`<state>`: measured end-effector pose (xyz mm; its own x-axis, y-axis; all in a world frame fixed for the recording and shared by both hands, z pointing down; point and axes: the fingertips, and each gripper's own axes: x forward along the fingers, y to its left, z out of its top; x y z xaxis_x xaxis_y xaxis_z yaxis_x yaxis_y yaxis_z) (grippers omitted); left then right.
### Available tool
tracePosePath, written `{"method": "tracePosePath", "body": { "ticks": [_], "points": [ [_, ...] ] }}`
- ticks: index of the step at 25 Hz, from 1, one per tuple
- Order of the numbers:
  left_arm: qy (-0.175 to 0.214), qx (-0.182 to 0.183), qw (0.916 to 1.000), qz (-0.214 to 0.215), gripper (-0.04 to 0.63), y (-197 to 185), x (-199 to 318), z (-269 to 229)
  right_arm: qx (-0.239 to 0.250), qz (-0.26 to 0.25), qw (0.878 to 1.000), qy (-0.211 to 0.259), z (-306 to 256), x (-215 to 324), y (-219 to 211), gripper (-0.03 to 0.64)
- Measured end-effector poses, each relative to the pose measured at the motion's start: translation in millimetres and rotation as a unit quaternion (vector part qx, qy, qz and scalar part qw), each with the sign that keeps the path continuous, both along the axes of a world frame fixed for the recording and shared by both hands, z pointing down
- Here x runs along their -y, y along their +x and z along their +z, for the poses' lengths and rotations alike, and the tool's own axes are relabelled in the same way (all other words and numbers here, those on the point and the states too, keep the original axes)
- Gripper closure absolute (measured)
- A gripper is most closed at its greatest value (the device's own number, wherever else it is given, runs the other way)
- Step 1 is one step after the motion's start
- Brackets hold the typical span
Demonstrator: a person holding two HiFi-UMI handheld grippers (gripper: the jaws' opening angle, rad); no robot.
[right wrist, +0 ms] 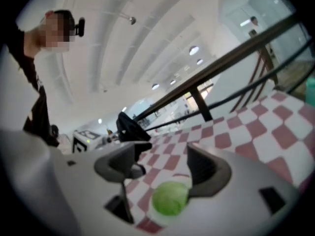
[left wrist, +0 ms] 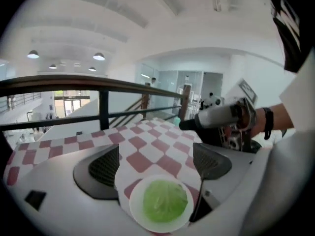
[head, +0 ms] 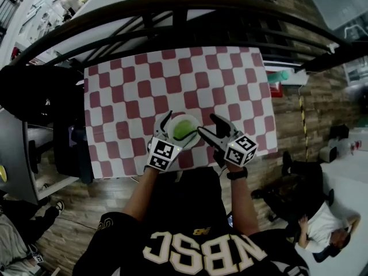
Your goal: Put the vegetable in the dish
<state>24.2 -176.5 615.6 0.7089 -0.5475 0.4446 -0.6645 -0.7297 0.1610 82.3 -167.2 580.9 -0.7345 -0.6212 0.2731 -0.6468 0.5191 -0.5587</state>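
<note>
A round green leafy vegetable (head: 183, 129) lies in a small white dish (head: 192, 121) near the front edge of the red-and-white checked table (head: 172, 68). My left gripper (head: 167, 127) stands open just left of the dish, and my right gripper (head: 208, 125) stands open just right of it. In the left gripper view the vegetable (left wrist: 164, 201) fills the dish (left wrist: 135, 200) low between the spread jaws of the left gripper (left wrist: 157, 165). The right gripper (right wrist: 165, 167) shows the vegetable (right wrist: 171, 198) below its gap. Neither holds anything.
A dark curved railing (head: 172, 10) runs beyond the table's far edge. A teal object (head: 281, 75) sits off the table's right side. A dark chair (head: 34, 91) stands at the left. A person (head: 322, 229) is on the floor at lower right.
</note>
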Motion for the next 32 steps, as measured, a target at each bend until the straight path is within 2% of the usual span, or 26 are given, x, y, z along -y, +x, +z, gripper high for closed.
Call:
{"method": "tracePosePath", "body": {
  "ticks": [2,4,6,9,14,17,21,25,32],
  "points": [
    [0.020,-0.040,0.9983,-0.037,0.111,-12,17,-41,-0.047,0.024,0.998,0.038,-22,11,-5,0.275],
    [0.056,-0.058,0.9950,-0.059,0.135,-23,32,-78,-0.083,0.050,0.993,0.074,-49,24,-11,0.300],
    [0.092,-0.069,0.9907,-0.071,0.192,-34,40,-112,-0.113,0.067,0.985,0.110,-76,33,-19,0.346],
    [0.138,-0.074,0.9842,-0.082,0.272,-47,44,-153,-0.125,0.093,0.975,0.161,-118,39,-28,0.410],
    [0.184,-0.080,0.9738,-0.107,0.391,-69,43,-197,-0.131,0.145,0.961,0.197,-168,37,-32,0.534],
    [0.198,-0.095,0.9670,-0.128,0.469,-78,50,-215,-0.151,0.169,0.950,0.215,-185,40,-30,0.580],
    [0.214,-0.102,0.9587,-0.158,0.550,-88,57,-235,-0.188,0.181,0.935,0.240,-199,44,-30,0.595],
    [0.218,-0.100,0.9548,-0.175,0.568,-96,63,-244,-0.199,0.177,0.931,0.249,-206,50,-33,0.595],
    [0.212,-0.091,0.9552,-0.185,0.568,-103,57,-237,-0.213,0.188,0.930,0.232,-196,47,-35,0.595]
  ]
}}
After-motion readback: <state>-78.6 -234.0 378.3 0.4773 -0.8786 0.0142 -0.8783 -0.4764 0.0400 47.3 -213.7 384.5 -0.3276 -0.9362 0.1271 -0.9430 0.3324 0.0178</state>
